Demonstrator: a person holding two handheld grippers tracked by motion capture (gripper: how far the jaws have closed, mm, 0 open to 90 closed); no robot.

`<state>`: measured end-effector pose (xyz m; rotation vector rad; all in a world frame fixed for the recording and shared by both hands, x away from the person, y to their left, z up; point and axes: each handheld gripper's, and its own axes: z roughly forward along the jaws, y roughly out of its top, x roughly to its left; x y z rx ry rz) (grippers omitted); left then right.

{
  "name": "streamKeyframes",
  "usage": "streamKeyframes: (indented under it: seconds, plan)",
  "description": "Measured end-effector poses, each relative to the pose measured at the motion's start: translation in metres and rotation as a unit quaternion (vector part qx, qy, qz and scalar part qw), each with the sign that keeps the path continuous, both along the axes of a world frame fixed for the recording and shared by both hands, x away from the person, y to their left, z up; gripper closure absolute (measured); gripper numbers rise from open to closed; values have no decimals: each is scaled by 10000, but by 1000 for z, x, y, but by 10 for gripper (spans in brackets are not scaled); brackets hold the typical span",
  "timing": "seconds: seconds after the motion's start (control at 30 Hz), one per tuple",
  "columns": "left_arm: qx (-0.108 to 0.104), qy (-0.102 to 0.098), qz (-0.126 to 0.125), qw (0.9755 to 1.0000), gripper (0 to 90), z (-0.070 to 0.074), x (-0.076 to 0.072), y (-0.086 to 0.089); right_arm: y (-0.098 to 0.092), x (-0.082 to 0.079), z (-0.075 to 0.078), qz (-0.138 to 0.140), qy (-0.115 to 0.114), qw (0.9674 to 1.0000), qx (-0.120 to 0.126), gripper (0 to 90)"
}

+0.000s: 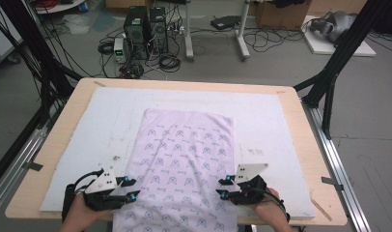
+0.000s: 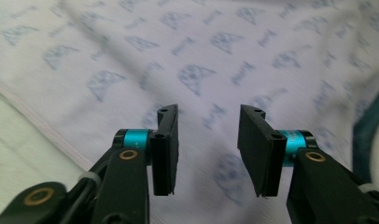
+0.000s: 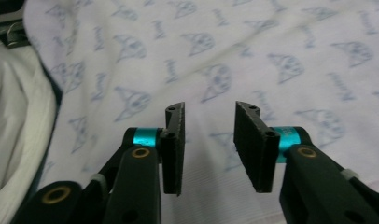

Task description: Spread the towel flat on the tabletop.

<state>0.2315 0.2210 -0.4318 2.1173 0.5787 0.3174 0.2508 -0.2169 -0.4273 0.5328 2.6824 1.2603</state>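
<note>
A pale lilac cloth [image 1: 184, 159] printed with small blue motifs lies flat along the middle of the table, and its near end runs past the front edge. My left gripper [image 1: 131, 188] sits over the cloth's left border near the front, and my right gripper [image 1: 223, 187] over its right border. In the left gripper view the left gripper [image 2: 208, 126] is open above the cloth [image 2: 201, 56], with nothing between its black pads [image 2: 165, 149]. In the right gripper view the right gripper [image 3: 208, 123] is likewise open over the cloth [image 3: 225, 56], and its pads [image 3: 174, 149] are apart and bare.
A white mat [image 1: 112, 111] covers most of the wooden table [image 1: 290, 96] under the cloth. Black frame struts [image 1: 329, 82] stand at both far corners. Computer towers [image 1: 146, 31] and cables lie on the floor beyond. White fabric [image 3: 15, 116] shows at the right gripper view's left edge.
</note>
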Motion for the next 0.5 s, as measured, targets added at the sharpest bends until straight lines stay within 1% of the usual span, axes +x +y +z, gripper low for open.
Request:
streamKeyframes:
  seconds: [0.07,0.13,0.2,0.23,0.3,0.33,0.37,0.4,0.47,0.5]
  plan:
    - [-36,-35,114,9999,552,3,10,0,-2,10,5,-148,5,9998,96,574]
    - [-100,-7,234,9997,524,5,19,0,-3,20,8,-263,3,9995,169,540]
    - [-81,-48,319,9994,507,7,27,0,-4,30,12,-360,22,9992,146,512]
    - [-82,-44,368,9993,496,8,32,0,-5,35,14,-423,33,9989,176,498]
    - [-159,-61,509,9986,469,10,41,0,-7,47,17,-562,-1,9982,186,442]
    - [-174,-35,545,9984,462,12,47,1,-7,53,18,-649,20,9977,213,409]
    - [-130,-36,602,9981,450,14,53,1,-9,59,19,-741,-7,9970,234,388]
    - [-114,-49,683,9976,427,17,58,0,-10,65,20,-826,11,9963,232,374]
    - [-136,-111,816,9965,395,22,69,0,-12,76,23,-946,39,9951,271,330]
    - [-104,-171,885,9959,387,24,74,0,-12,82,25,-987,39,9947,294,308]
